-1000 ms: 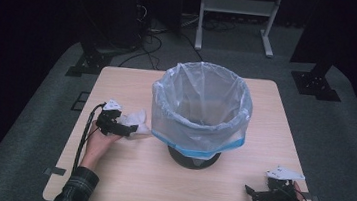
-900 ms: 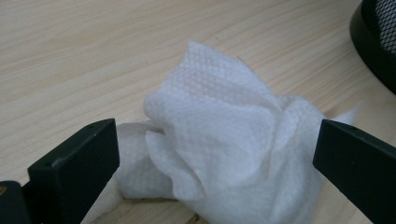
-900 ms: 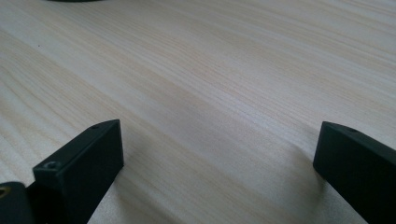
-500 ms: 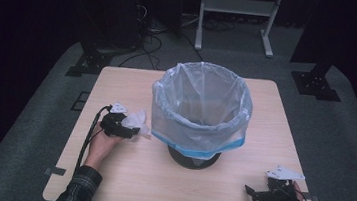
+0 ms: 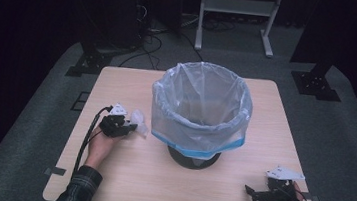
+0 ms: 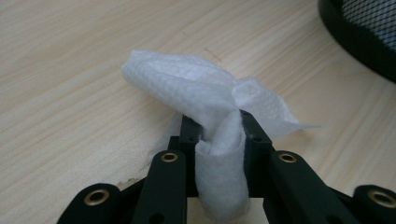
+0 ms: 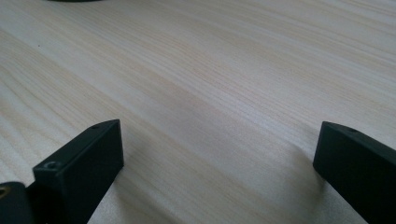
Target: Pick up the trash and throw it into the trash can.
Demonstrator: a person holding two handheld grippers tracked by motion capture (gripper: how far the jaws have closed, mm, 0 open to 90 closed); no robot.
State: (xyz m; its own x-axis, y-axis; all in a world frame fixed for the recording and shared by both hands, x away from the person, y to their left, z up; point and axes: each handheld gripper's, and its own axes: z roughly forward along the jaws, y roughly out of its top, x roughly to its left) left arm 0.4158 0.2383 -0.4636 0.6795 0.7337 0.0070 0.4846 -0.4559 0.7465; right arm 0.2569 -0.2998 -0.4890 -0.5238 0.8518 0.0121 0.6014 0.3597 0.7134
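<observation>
Looks like a lab or recording studio setup, not anyone's home. There's one small wooden table (image 5: 122,185) sitting on grey carpet (image 5: 342,148) with everything around it blacked out, dark stand feet (image 5: 316,85) and loose cables (image 5: 153,35) on the floor behind, plus a white metal rack (image 5: 236,6) at the back. A lined waste bin (image 5: 200,113) stands alone on the table like a test prop.
</observation>
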